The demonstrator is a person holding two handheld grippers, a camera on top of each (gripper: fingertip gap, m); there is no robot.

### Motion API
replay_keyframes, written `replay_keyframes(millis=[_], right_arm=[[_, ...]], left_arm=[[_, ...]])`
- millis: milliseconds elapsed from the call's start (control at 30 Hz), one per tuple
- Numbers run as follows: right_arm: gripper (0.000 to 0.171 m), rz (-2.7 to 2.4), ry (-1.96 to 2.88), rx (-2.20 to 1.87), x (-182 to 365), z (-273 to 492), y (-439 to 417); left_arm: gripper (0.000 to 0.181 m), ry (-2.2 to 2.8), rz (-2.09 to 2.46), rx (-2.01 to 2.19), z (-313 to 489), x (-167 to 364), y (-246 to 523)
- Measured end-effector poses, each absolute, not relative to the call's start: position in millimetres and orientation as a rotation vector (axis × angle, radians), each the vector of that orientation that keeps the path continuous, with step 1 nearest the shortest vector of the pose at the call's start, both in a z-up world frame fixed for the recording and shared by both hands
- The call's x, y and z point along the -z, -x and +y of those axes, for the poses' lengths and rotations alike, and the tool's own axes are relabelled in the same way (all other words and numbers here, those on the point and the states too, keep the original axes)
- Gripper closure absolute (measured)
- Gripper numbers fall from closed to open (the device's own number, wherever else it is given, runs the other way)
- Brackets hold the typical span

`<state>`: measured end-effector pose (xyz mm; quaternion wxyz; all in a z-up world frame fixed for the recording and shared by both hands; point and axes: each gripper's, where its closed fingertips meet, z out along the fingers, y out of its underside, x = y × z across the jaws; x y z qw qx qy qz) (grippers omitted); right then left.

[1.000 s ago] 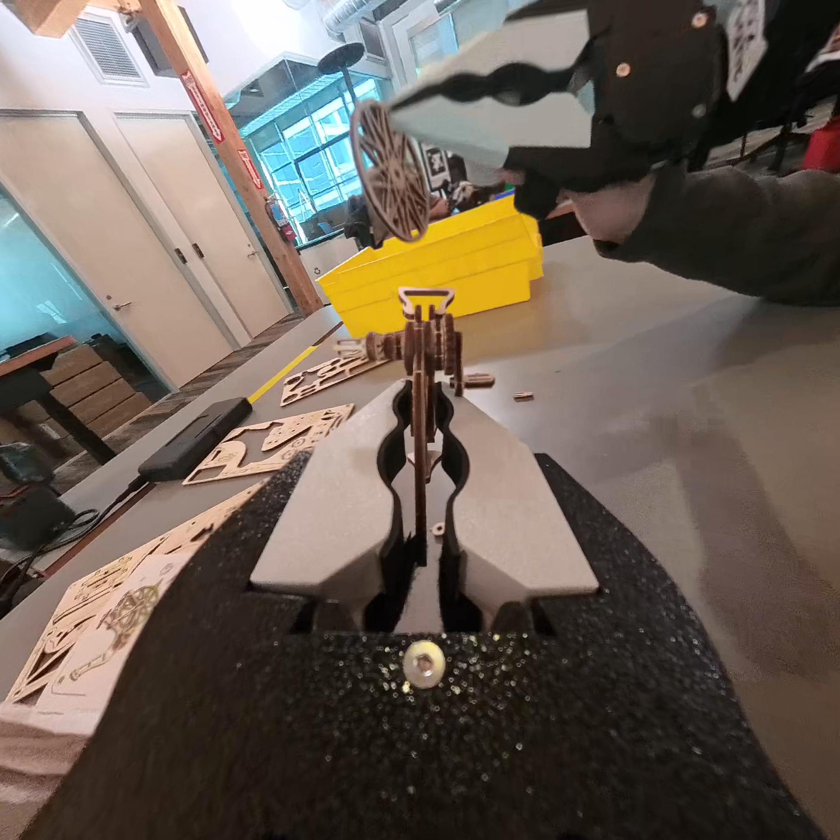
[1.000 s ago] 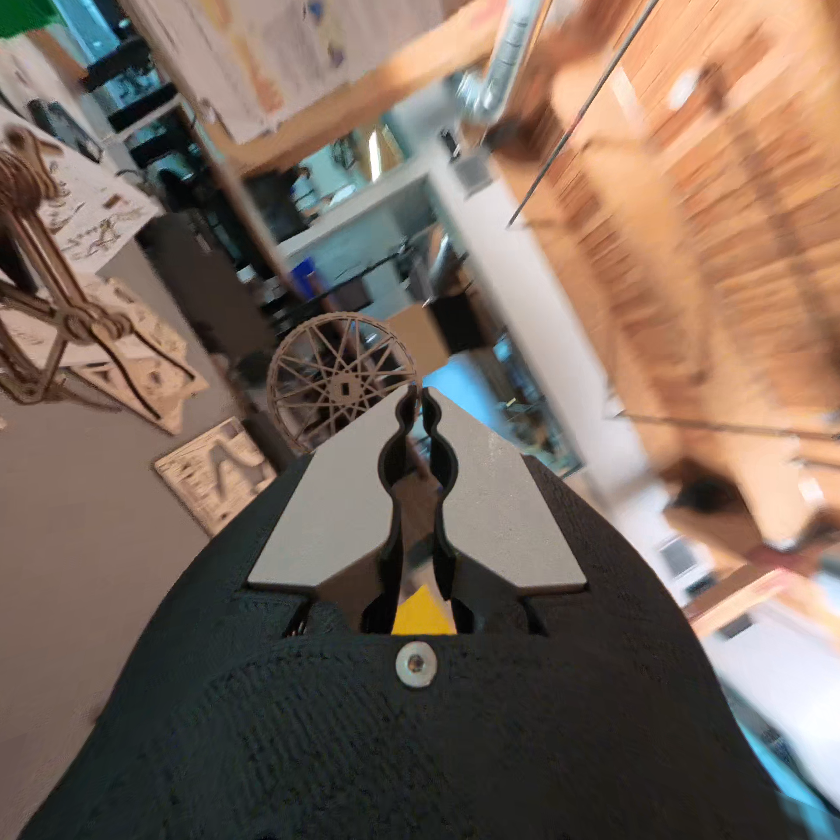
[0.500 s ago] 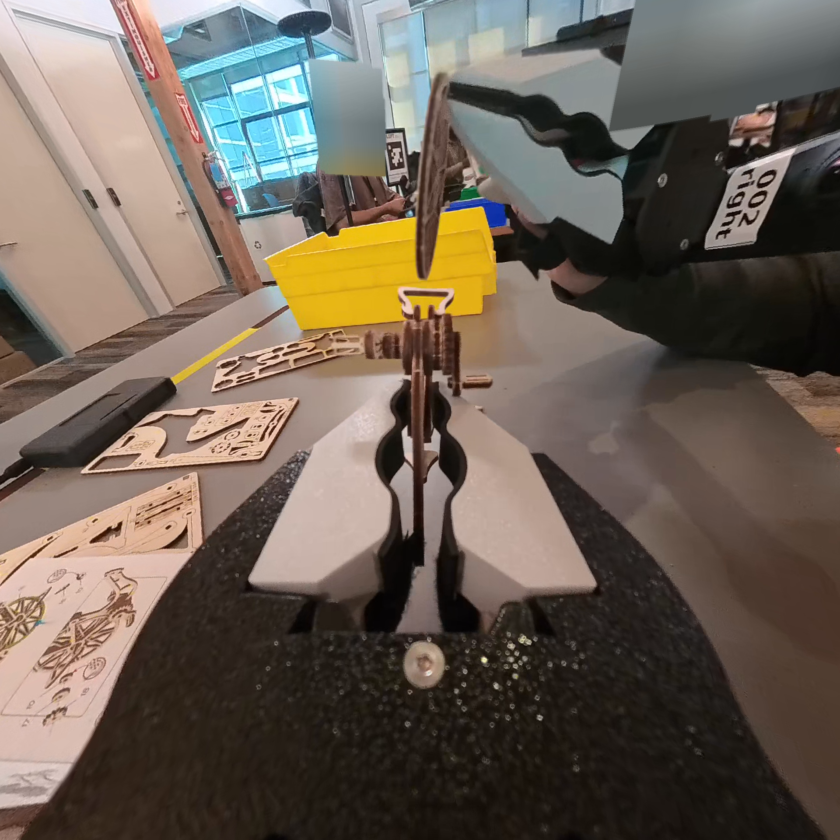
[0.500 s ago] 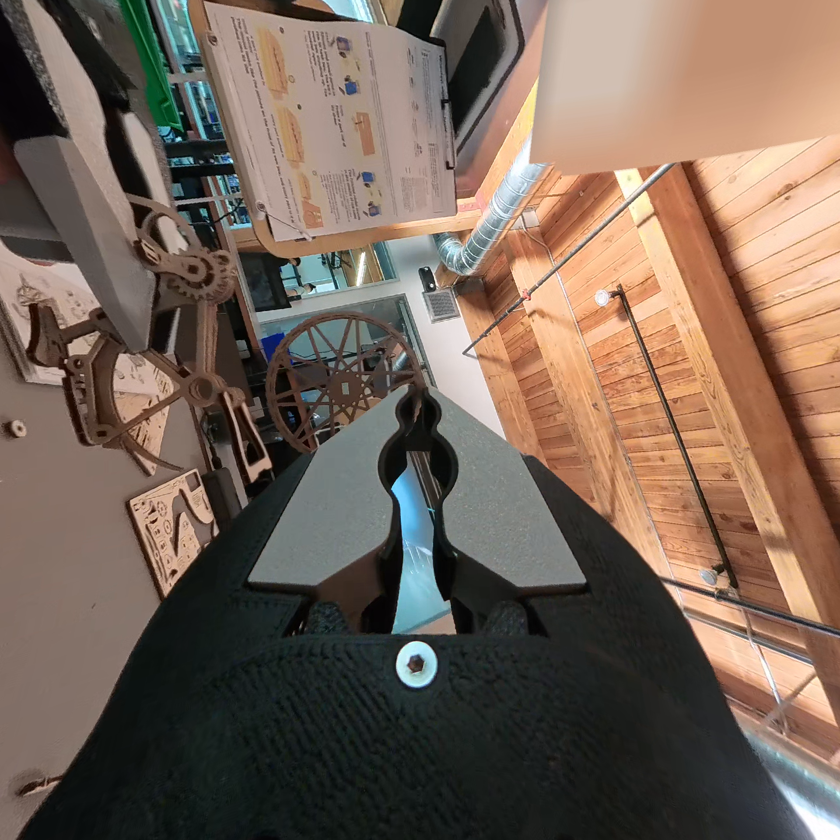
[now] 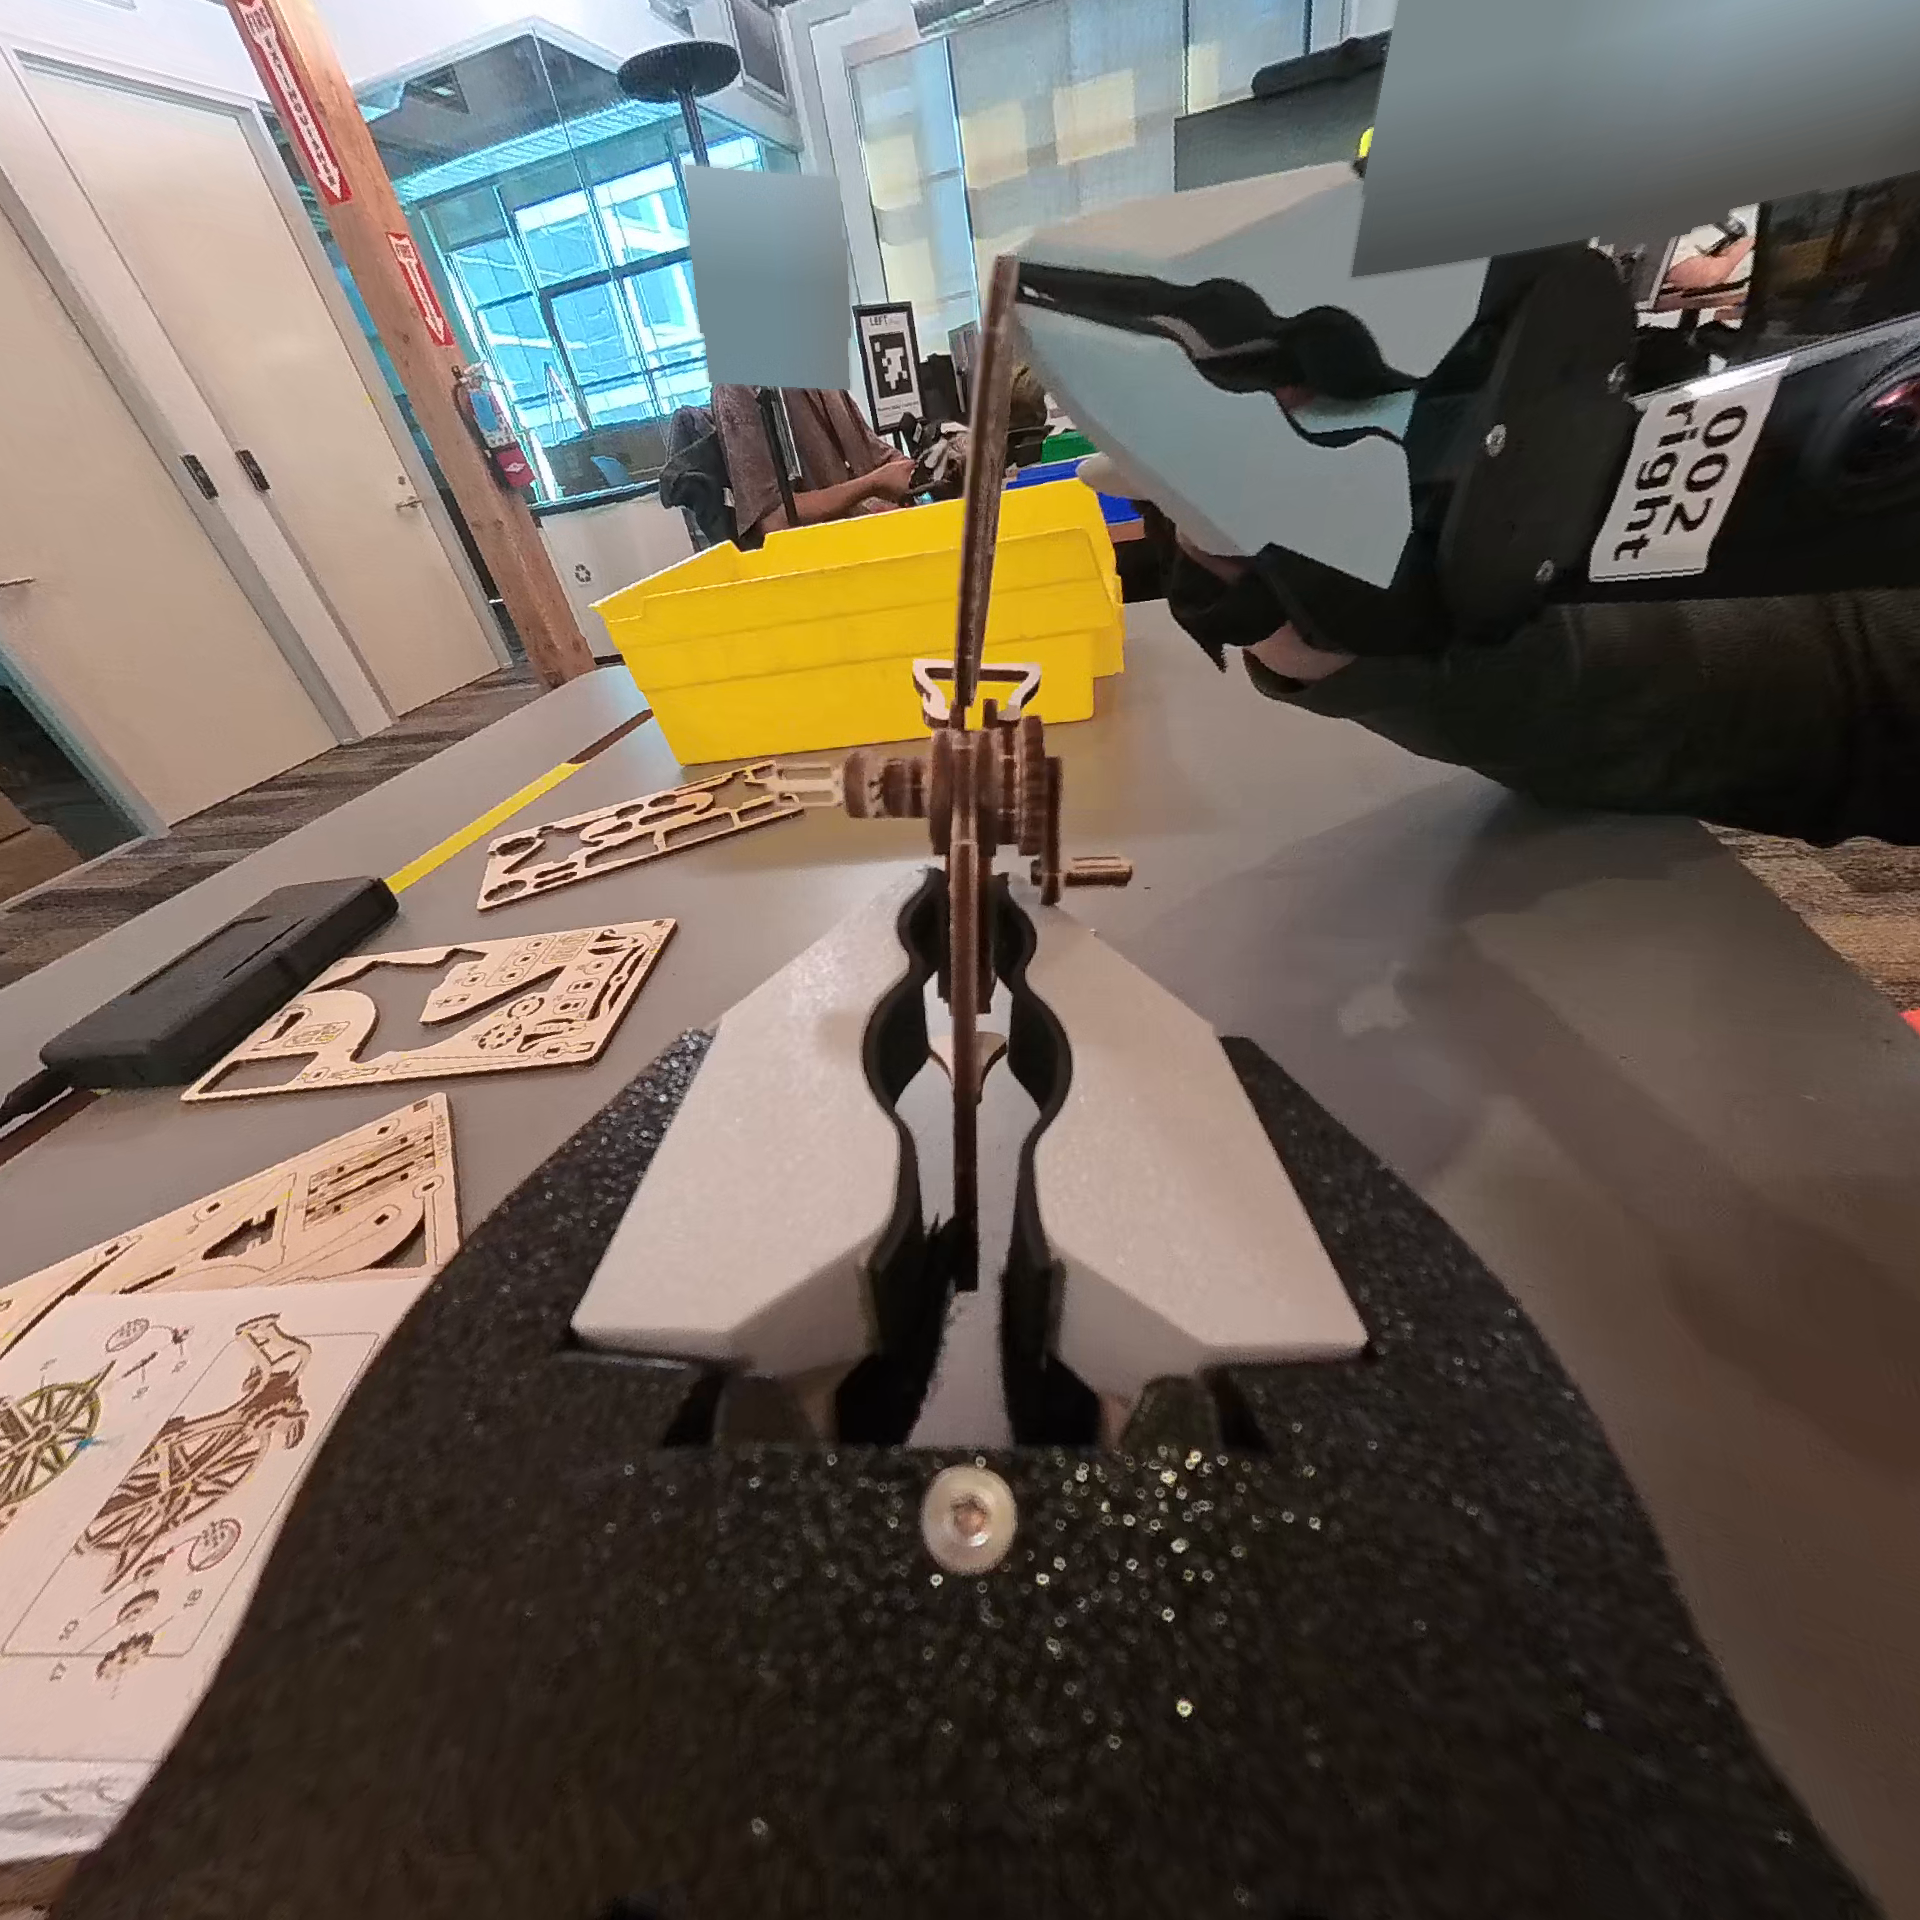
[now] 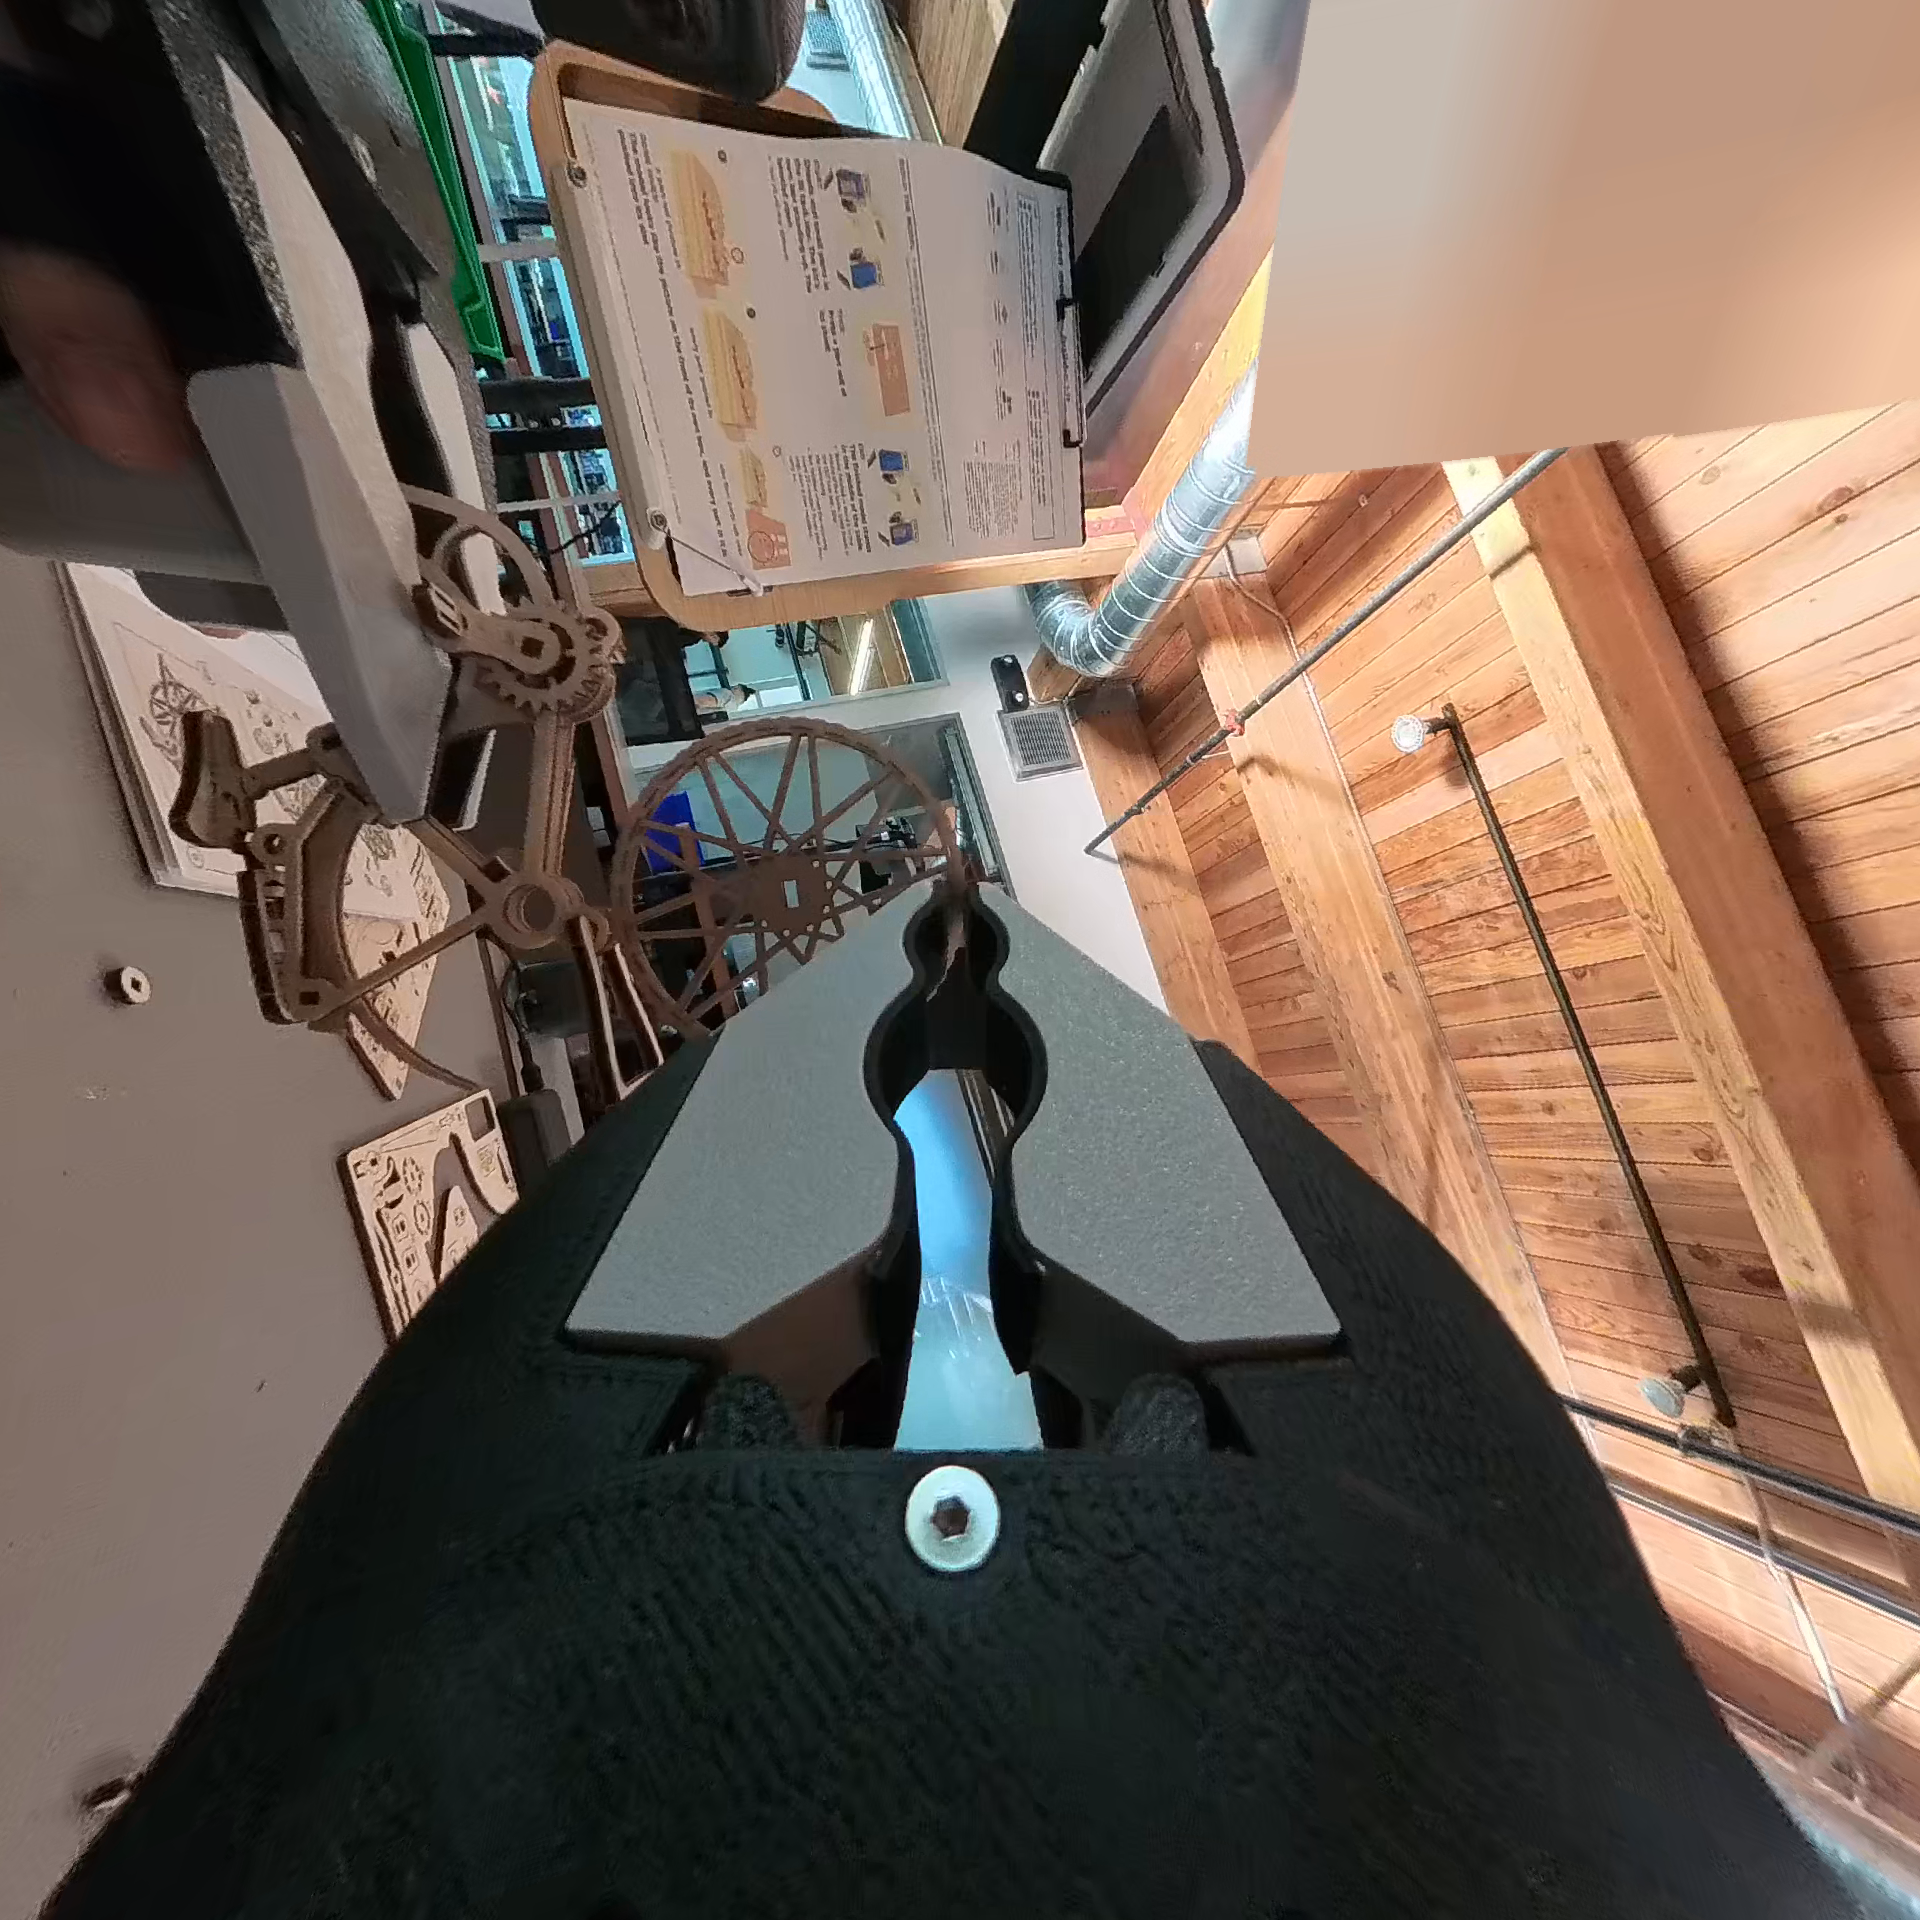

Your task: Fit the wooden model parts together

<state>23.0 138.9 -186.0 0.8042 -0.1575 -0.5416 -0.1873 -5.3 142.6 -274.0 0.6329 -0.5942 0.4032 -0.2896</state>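
The left tongs (image 5: pixel 966 935) are closed on the thin edge of the wooden bicycle frame (image 5: pixel 971 821), which is held upright above the grey worktop (image 5: pixel 1403 1039); a cluster of gears and a short peg can be seen at its far end. In the right wrist view the same frame (image 6: pixel 416 831) is seen side-on, gripped near its gear by one grey finger (image 6: pixel 332 582) of the left tongs.

The right tongs (image 6: pixel 951 914) are closed on the rim of the spoked wooden wheel (image 6: pixel 779 883). In the left wrist view the wheel (image 5: pixel 982 488) is seen edge-on, nearly upright, with its lower rim reaching down to the fork at the top of the frame; whether it is seated there cannot be told.

Compared with one second ago, the wheel has been turned from a slanted, face-on pose high above the frame to an edge-on one in line with the frame, and has been brought down to it. Since half a second ago it has been lowered further, the gap above the fork being closed.

Laser-cut sheets (image 5: pixel 447 1008) and a printed instruction leaflet (image 5: pixel 156 1455) lie flat to the left on the worktop, a black case (image 5: pixel 208 987) beside them, and stacked yellow bins (image 5: pixel 862 623) stand behind.
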Motion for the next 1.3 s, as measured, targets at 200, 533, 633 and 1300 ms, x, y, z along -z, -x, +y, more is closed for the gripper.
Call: replay_keyframes(millis=[200,533,633,1300], right_arm=[[0.171,-1.173,0.327,0.409,188.4,137.9,-21.1],[0.171,-1.232,0.321,0.397,197.4,141.3,-20.4],[0.171,-1.245,0.323,0.378,199.3,140.2,-18.8],[0.171,-1.283,0.412,0.310,201.3,146.9,-17.2]], left_arm=[[0.175,1.362,0.925,0.665,142.7,274.5,5.2],[0.175,1.338,0.892,0.741,140.9,268.0,9.4],[0.175,1.342,0.903,0.732,140.7,269.5,8.2],[0.176,1.385,0.882,0.770,145.0,271.4,8.9]])
